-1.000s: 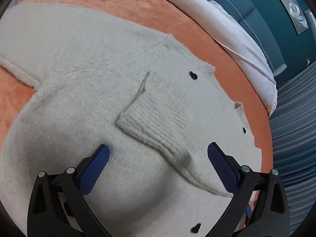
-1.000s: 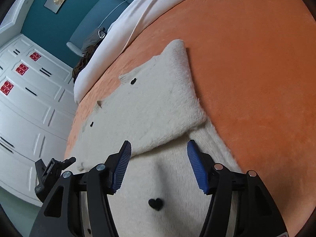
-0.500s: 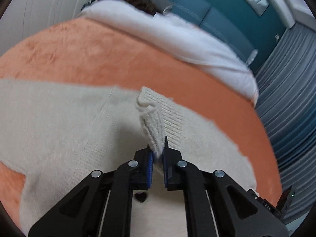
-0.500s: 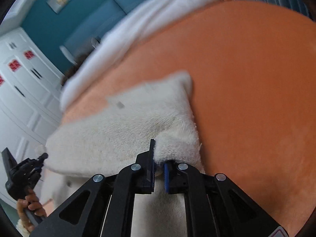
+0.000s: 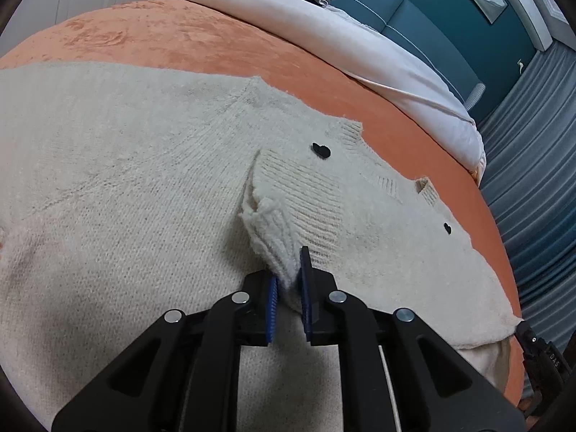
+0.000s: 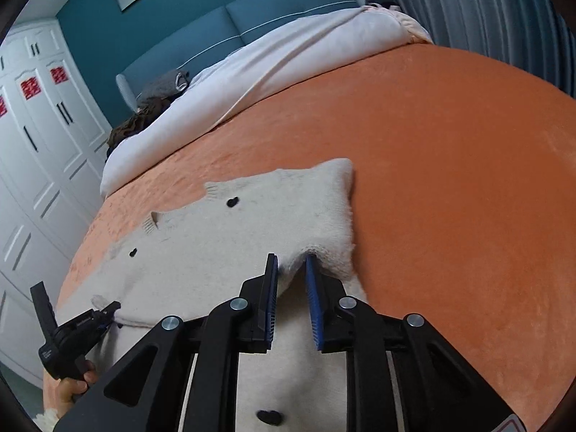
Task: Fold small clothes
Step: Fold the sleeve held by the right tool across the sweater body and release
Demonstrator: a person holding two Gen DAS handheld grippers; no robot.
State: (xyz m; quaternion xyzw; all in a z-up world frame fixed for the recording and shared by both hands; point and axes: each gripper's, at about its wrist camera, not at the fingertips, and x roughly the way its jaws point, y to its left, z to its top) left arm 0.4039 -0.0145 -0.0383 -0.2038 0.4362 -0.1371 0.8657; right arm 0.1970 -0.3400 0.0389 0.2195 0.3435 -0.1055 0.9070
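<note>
Left wrist view: the left tool [image 5: 288,288], spread wide over the flat knit a second ago, now pinches the ribbed cuff [image 5: 284,223] of a folded-in sleeve, though its blue pads are starting to ease apart. The cream cardigan [image 5: 118,187] lies spread on the orange bed [image 5: 201,46] ahead of and beneath the tool. Two black heart buttons [image 5: 321,150] show beyond the tool, to its right. Right wrist view: the right tool [image 6: 291,277], also open a second ago, holds a tuft of the cardigan's folded edge [image 6: 316,248] between pads that are opening again. Three buttons are visible here, two ahead to the left, one below the tool. The left tool appears far left, in a hand [image 6: 70,390]. Both grips look brief, suggesting small tidying tugs before the next fold.
</note>
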